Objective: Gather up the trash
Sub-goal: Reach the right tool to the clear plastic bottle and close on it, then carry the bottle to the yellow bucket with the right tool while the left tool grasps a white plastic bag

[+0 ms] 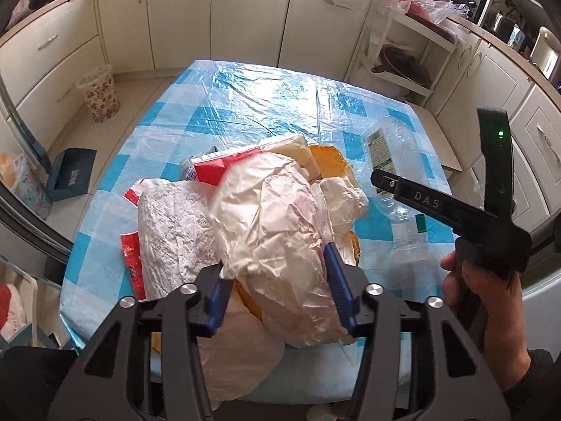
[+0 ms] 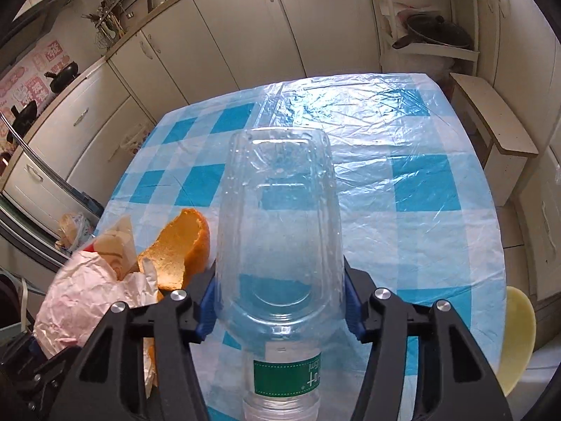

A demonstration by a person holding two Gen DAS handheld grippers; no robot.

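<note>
Here the left gripper (image 1: 277,280) sits wide apart, blue fingers (image 1: 338,280) pressing either side of a big crumpled white wrapper (image 1: 273,224), so it is clamped on the wrapper at a broad spread. The wrapper tops a trash pile near the front edge of the table (image 1: 245,105), which is covered in blue-and-white checked plastic. In the pile: another crinkled paper wrapper (image 1: 171,231) with red printed edges to the left, a red-and-white packet (image 1: 217,165) behind, and orange peel (image 1: 328,156) poking out at the back right. The right gripper (image 2: 278,301) is also spread wide, its blue pads (image 2: 207,305) touching both sides of a clear plastic bottle (image 2: 278,210); bottle base points away from the camera, green label band (image 2: 287,373) near the neck end close to the lens. The grip looks closed on the bottle. In the right wrist view the peel (image 2: 182,245) and wrapper (image 2: 80,298) lie just left of the bottle. In the left wrist view the right hand (image 1: 491,301) holds its gripper handle at the right edge, with a second clear bottle (image 1: 382,147) with a green-printed label lying on the table beyond. A floral waste bin (image 1: 100,93) stands on the floor, well apart to the left of the table.
</note>
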